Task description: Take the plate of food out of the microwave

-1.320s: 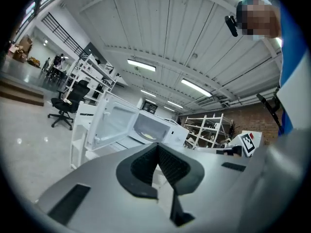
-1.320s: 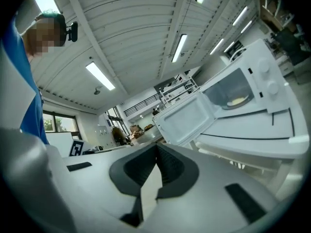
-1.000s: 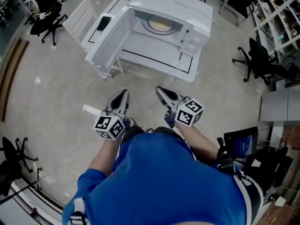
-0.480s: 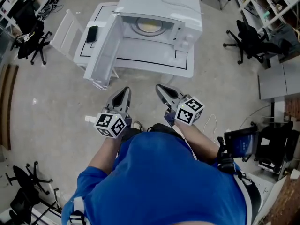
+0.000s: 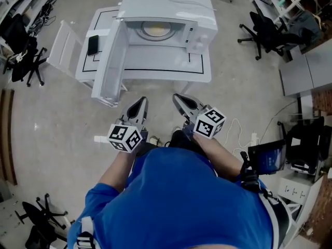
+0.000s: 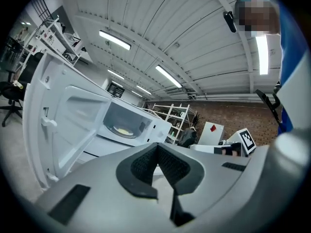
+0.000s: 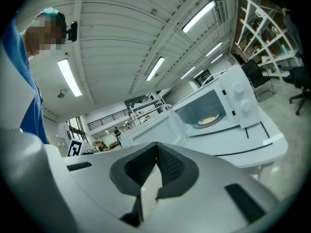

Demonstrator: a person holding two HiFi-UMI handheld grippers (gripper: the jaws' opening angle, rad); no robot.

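The white microwave (image 5: 165, 15) stands on a white table (image 5: 199, 69) at the top of the head view, its door (image 5: 108, 61) swung wide open to the left. Inside lies a plate of yellow food (image 5: 155, 31), also seen as the plate (image 6: 121, 130) in the left gripper view and the plate (image 7: 210, 120) in the right gripper view. My left gripper (image 5: 141, 104) and right gripper (image 5: 179, 98) are held side by side before the person's body, well short of the table. Both point at the microwave, shut and empty.
A black flat device (image 5: 93, 44) lies on the table left of the door. A white chair (image 5: 63, 50) stands by the table's left end. Black office chairs (image 5: 262, 26) are at right and left, and a cable (image 5: 244, 131) runs over the floor at right.
In the head view the microwave and table have slid left and turned squarer to me. Both grippers keep the same pose in front of the body, still shut.
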